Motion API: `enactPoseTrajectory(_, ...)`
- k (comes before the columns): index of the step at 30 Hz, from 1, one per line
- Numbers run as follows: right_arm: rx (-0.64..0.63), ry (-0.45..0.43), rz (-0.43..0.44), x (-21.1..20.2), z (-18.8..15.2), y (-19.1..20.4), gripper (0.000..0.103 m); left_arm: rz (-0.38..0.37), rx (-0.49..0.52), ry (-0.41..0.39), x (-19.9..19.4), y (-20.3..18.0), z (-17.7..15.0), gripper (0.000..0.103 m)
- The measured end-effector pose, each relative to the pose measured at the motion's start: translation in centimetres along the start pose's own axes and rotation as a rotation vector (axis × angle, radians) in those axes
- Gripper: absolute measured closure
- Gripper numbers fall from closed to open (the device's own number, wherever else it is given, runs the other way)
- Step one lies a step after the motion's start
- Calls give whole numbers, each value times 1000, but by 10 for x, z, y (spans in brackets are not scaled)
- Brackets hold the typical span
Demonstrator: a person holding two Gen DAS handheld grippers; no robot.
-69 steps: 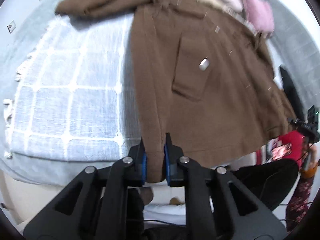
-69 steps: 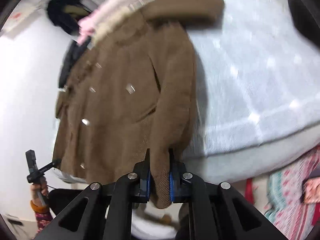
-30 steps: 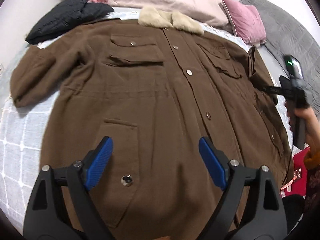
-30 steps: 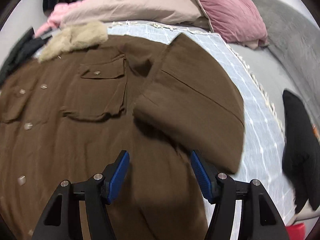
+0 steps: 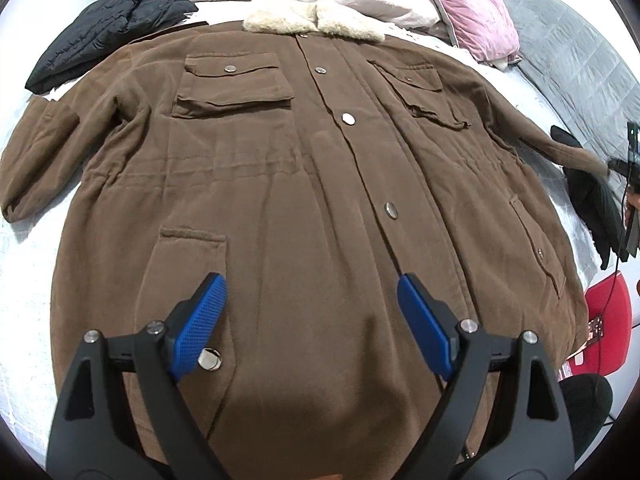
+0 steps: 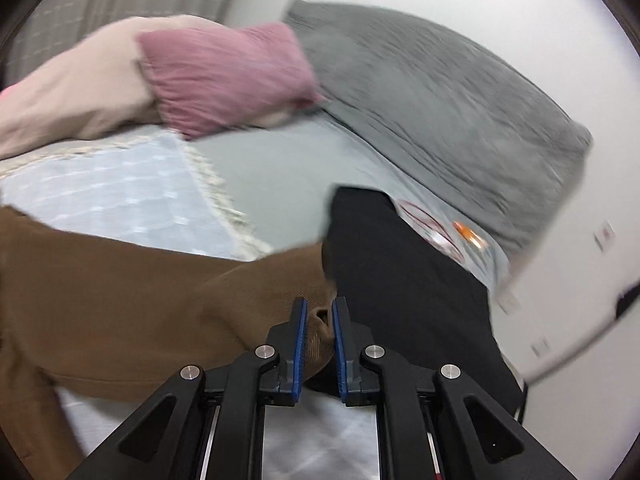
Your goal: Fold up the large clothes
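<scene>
The brown coat [image 5: 304, 184] lies spread face-up on the bed [image 5: 24, 280], fur collar [image 5: 312, 22] toward the pillows. The left hand-held gripper [image 5: 312, 320] hovers over its hem, jaws spread, nothing between them. The right hand-held gripper [image 6: 319, 332] pinches the coat's sleeve cuff [image 6: 316, 320] beside a black garment [image 6: 400, 280].

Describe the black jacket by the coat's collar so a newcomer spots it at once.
On the bed, find the big brown coat spread flat. Past its left shoulder lies the black jacket: crumpled, quilted, unlike the pink pillow on the other side.
</scene>
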State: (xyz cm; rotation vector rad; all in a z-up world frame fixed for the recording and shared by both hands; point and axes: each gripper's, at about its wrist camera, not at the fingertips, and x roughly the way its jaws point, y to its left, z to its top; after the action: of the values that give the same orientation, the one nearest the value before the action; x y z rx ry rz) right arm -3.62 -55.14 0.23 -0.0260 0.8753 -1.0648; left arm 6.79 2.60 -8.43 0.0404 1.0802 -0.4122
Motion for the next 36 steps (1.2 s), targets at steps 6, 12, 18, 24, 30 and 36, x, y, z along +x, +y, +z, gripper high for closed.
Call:
enactPoseTrajectory(6,241,108,-7,52,-34,-71,100,6,11,-10,-3,-2,0,15)
enactPoseTrajectory(12,278,145,238,29,-44,-60,90,35,-29,-40,-10,14,9,15)
enactPoseTrajectory(18,218,142,530,-24,-24,-1,74,131,-98,-96,-30,52,18,15)
enactPoseTrajectory(24,170,111,708,-84,-19,54,46,269,-169,-104,-44,109,36,15)
enactPoseTrajectory(30,77,202,853,-102,-45,124,42,346,-239,-67,-39,169,58,15)
enactPoseTrajectory(36,-52,220,876,-112,-64,170,42,408,-318,-50,-13,224,84,15)
